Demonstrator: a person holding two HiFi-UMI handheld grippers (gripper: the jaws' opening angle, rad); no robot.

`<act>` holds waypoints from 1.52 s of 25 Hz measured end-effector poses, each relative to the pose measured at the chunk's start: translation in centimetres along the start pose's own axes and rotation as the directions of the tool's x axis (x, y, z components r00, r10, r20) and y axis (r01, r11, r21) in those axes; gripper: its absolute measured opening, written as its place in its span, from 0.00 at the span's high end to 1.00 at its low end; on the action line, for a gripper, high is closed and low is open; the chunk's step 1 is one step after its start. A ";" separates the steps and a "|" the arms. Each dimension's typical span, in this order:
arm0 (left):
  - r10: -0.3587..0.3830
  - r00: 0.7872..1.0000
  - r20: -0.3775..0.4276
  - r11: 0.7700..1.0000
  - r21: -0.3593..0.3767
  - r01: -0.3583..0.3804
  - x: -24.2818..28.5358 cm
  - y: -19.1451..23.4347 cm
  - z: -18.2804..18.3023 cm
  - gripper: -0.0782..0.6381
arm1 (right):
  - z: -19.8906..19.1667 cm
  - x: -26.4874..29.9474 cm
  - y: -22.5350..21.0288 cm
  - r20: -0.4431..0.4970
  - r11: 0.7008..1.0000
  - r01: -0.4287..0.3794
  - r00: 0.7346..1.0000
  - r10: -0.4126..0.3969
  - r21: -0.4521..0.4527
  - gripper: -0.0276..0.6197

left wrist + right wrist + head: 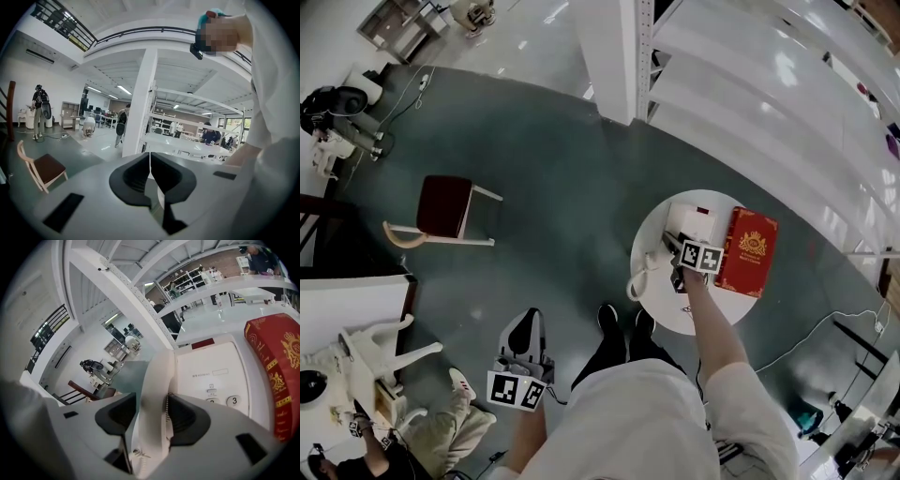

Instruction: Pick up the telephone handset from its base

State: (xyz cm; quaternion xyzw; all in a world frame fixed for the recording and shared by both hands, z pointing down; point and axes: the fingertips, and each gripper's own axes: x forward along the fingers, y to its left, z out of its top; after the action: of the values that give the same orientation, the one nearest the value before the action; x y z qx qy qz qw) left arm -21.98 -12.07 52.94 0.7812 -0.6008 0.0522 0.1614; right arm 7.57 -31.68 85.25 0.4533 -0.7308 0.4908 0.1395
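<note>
**Head view.** Shows a round white tabletop carrying the telephone base, with a red book just beside it on its right. Places the right gripper over the base's left side, arm reaching down to it. Finds the left gripper low by the person's legs, well apart from the tabletop and aimed at the floor near a chair. Makes the right hand by far the nearer one. Cannot separate the handset from the base cleanly here.

**Left gripper view.** Shows the left gripper with jaws together, pads meeting along a thin seam. Holds nothing and touches nothing. Looks out over open room only; no telephone in sight.

**Right gripper view.** Puts the handset directly ahead of and between the jaws of the right gripper, seated along the left edge of the base. Runs its long axis away from the camera, in line with the way the gripper points, so the jaws straddle its width. Shows the jaws apart, set about as wide as the handset, with the pads just beside its two flanks. Appears to have the right pad at the handset's edge; cannot confirm firm pressing on either side. Shows the coiled cord below the jaws and the book at far right.

**Judgement.** Needs only a little more closing, then a lift straight off the cradle. Calls for watching the cord.
</note>
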 end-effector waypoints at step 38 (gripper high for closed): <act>0.016 1.000 -0.009 1.000 0.001 -0.016 -1.3 0.2 -0.8 0.86 | -0.1 0.3 -0.1 0.003 0.996 0.021 1.000 -0.021 0.083 0.70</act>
State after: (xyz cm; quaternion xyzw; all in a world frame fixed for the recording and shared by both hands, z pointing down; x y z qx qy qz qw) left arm -22.48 -10.71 53.35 0.7762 -0.6064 0.0573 0.1631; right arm 7.42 -31.78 85.53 0.4673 -0.7053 0.5184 0.1245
